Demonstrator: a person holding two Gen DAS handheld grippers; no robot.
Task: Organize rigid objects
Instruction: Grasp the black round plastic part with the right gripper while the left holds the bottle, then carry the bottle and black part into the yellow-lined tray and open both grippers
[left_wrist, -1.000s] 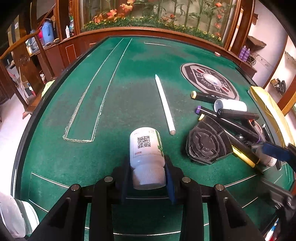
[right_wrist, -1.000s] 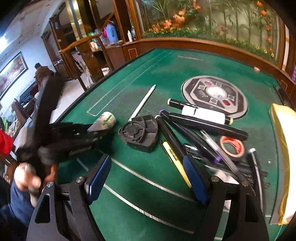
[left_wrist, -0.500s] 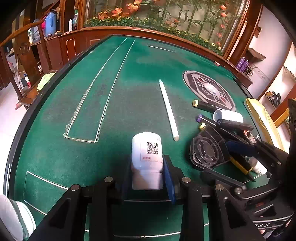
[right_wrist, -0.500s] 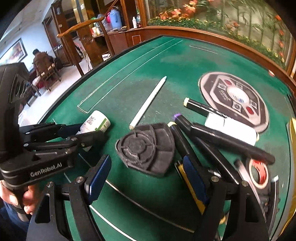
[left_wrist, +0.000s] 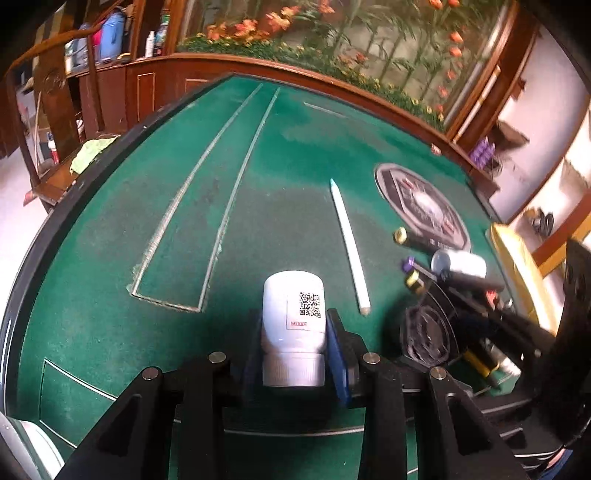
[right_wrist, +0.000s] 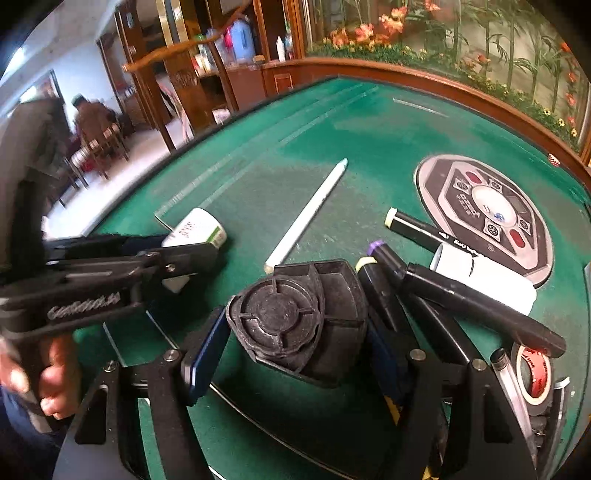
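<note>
Right gripper (right_wrist: 295, 354) is closing around the black ribbed plastic disc-faced housing (right_wrist: 295, 321), risking snagging the adjacent black markers (right_wrist: 476, 306); left gripper (left_wrist: 295, 350) is clamping the white plastic pill bottle (left_wrist: 293, 317).

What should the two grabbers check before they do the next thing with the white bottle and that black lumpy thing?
1. White bottle held firm in the left hand-held gripper: ok, pads press both its sides.
2. Black ribbed part between the right hand-held gripper fingers: ok, it sits in the gap.
3. Right grip finished: not ok, the jaws are closing and the pads do not press it yet.
4. Markers clear of the right finger: not ok, they lie right against it.
5. White pen out of the way: ok, it lies apart on the green table.
6. Where the bottle should go: cannot tell.
</note>
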